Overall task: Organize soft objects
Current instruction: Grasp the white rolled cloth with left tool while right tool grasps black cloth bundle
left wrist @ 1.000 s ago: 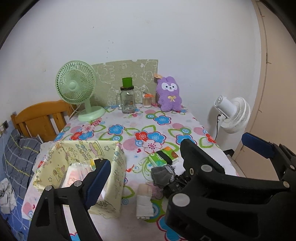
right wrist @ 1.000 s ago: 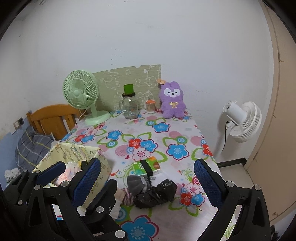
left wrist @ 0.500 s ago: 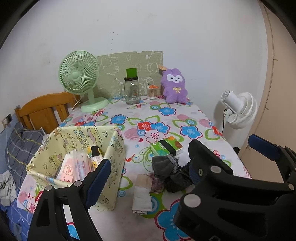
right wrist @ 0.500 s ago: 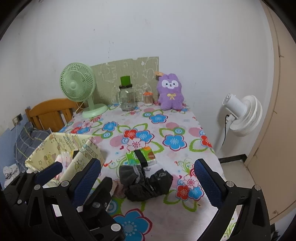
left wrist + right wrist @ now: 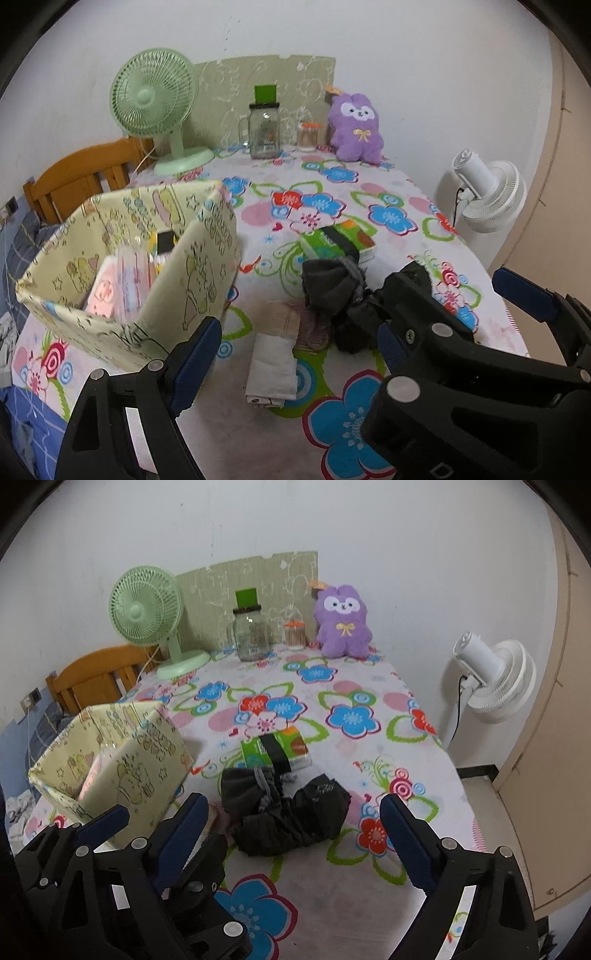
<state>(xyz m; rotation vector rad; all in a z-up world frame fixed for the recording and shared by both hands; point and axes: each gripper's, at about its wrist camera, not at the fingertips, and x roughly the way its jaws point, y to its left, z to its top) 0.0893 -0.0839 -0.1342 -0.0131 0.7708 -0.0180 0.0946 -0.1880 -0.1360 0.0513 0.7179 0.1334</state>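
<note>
The table under its white flower-printed cloth fills more of both views than a second ago, and the things on it loom larger, so both grippers have come down toward the near edge. The open pale-yellow fabric bin with cartoon print stands at the left, pink-and-white packets already inside it. Just right of it lies the loose pile: a crumpled black garment touching a rolled dark-grey sock, with a green tissue pack banded in black just behind them, and a folded off-white cloth and a pinkish folded piece beside the bin's near corner.

The right gripper hangs over the black garment, its blue-padded jaws wide but just closed in slightly, holding nothing, the garment lying between and ahead of them. The left gripper is also spread wide and empty, the off-white cloth between its jaws.

The descent suggests a first pick is about to begin, with the bin as the likely destination.
</note>
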